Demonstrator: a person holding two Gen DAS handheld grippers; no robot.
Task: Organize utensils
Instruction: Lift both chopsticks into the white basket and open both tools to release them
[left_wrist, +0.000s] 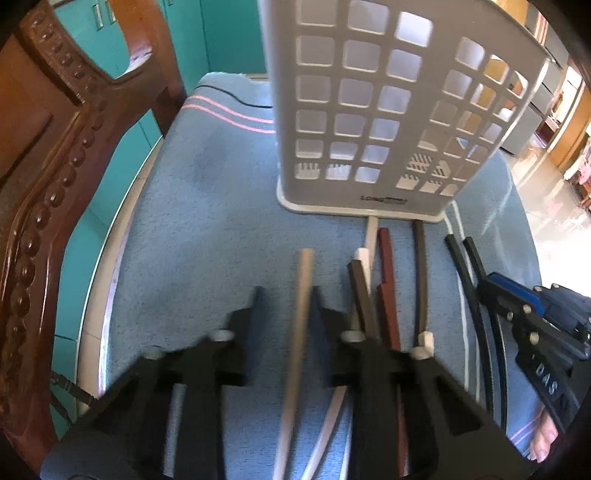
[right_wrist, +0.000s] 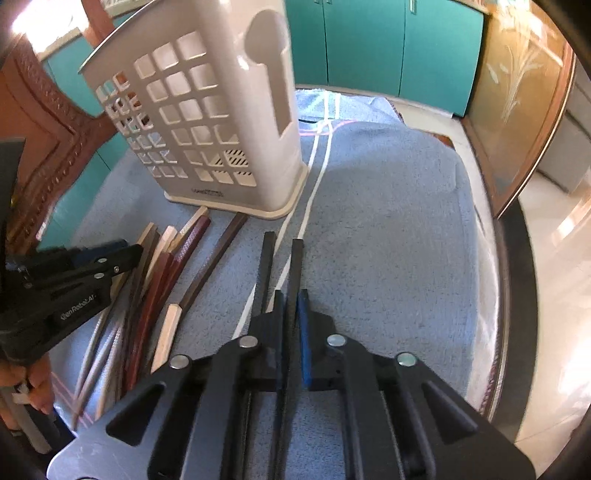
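A white slotted utensil holder (left_wrist: 369, 110) (right_wrist: 207, 122) stands upright on a blue towel (left_wrist: 207, 206). Several chopsticks lie side by side in front of it. My left gripper (left_wrist: 286, 295) has a beige chopstick (left_wrist: 304, 273) between its fingers, lying against the right finger with a gap to the left one, so it is open. Dark red (left_wrist: 386, 266), brown (left_wrist: 419, 266) and white (left_wrist: 364, 258) chopsticks lie just to its right. My right gripper (right_wrist: 291, 295) is shut on one black chopstick (right_wrist: 296, 258). A second black chopstick (right_wrist: 268, 258) lies just outside its left finger.
A carved wooden chair back (left_wrist: 55, 147) rises at the left, with teal cabinet doors (right_wrist: 369, 44) behind the table. The towel's far right part (right_wrist: 388, 221) is bare. The round table edge (right_wrist: 495, 295) curves along the right, with tiled floor beyond. The left gripper (right_wrist: 125, 254) hovers over the chopstick pile.
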